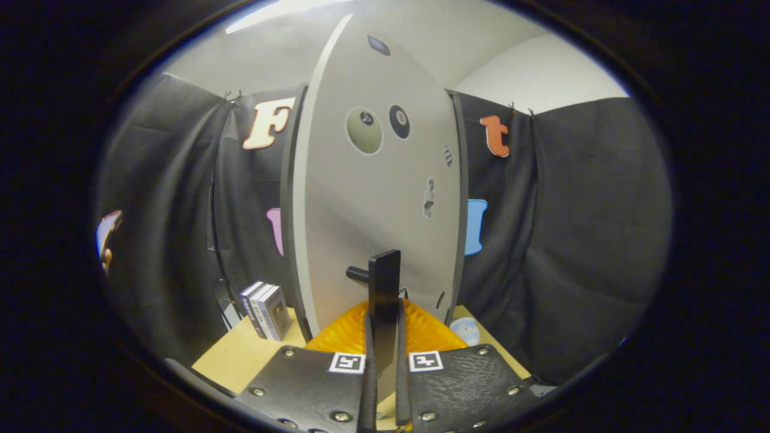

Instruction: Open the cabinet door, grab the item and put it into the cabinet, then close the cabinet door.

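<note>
A tall pale cabinet door [373, 204] with round stickers stands just ahead of me, its left edge turned toward me. A black upright handle [385, 273] juts from the door's lower part on a short post. My gripper [385, 322] is shut on this handle, one finger pressing on each side of the bar. The dark cabinet body [461, 180] shows as a thin strip behind the door's right side. A set of small boxed books [266, 310] stands on the wooden table [240, 355], left of the door. A small pale round item [466, 329] lies right of the fingers.
Black cloth walls close the booth on both sides and behind the cabinet. The table's front left corner lies near my left finger. A person's hand [107, 255] shows at the far left by the cloth.
</note>
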Action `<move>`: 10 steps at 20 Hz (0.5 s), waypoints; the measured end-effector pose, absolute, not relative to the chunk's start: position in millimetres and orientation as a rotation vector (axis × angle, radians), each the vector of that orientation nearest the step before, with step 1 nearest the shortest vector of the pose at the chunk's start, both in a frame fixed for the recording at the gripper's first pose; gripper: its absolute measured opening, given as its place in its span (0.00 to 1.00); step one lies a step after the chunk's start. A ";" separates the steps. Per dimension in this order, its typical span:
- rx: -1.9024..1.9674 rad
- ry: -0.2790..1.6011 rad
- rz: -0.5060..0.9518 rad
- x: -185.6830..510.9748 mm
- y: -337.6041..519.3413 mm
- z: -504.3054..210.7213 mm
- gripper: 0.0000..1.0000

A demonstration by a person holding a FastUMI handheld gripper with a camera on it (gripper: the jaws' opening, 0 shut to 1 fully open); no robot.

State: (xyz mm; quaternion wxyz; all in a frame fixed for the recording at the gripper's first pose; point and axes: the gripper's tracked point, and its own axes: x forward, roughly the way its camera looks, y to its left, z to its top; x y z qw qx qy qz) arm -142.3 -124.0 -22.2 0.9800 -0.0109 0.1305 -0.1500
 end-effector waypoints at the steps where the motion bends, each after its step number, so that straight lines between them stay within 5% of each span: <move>1: 0.003 0.272 -0.310 -147.9 -130.1 -22.3 0.13; 10: 0.106 0.325 -0.267 -174.0 -164.8 -20.2 0.12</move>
